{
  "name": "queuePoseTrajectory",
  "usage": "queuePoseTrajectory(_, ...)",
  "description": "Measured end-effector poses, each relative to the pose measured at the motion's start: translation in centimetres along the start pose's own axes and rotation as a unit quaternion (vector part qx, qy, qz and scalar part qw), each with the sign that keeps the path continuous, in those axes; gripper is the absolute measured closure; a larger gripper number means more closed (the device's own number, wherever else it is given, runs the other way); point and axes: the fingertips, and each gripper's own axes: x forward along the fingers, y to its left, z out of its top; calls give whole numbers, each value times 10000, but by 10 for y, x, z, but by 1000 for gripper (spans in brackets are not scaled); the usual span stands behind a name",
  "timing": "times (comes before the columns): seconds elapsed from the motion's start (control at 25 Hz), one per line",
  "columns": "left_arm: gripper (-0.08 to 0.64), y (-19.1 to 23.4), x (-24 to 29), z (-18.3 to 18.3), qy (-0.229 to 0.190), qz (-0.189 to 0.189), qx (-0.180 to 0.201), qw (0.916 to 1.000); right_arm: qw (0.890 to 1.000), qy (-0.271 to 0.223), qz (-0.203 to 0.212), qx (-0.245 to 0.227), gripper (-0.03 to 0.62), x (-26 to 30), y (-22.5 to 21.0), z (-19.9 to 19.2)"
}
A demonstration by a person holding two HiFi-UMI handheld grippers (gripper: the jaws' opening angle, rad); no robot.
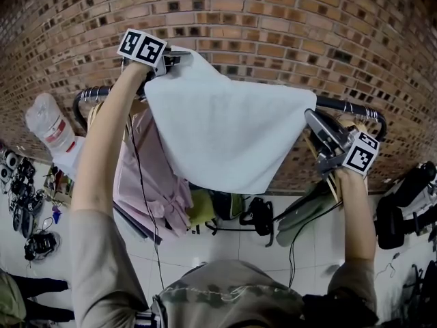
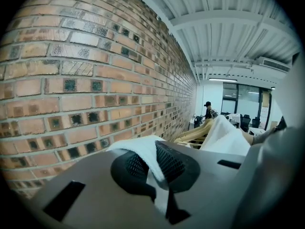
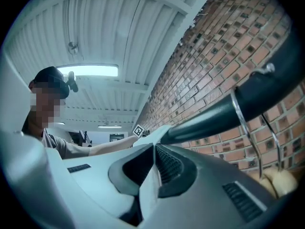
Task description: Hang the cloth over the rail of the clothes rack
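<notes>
Brick wall (image 1: 273, 19) behind the rail (image 1: 355, 108), we are holding the white cloth (image 1: 225, 128) across it, left gripper (image 1: 169, 60) and right gripper (image 1: 313, 119) clamping its corners.

Downward and jaw-level views sharing cloth (image 1: 225, 128)

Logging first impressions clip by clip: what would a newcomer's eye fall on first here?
A white cloth is spread wide across the middle of the head view, in front of the brick wall. The left gripper pinches its upper left corner and the right gripper its right corner, up by the dark rail. Below the cloth hangs a pink garment.
</notes>
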Motion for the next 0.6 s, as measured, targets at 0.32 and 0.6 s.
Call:
queuePoseTrajectory(0.32,543,-10,6,-10,257,-244,48,9994,9997,-151,109,129,572,3,-1,3)
queuePoseTrajectory(0.6,411,-10,9,-13,269,-344,-36,9990,9994,-175,243,192,572,9,5,1)
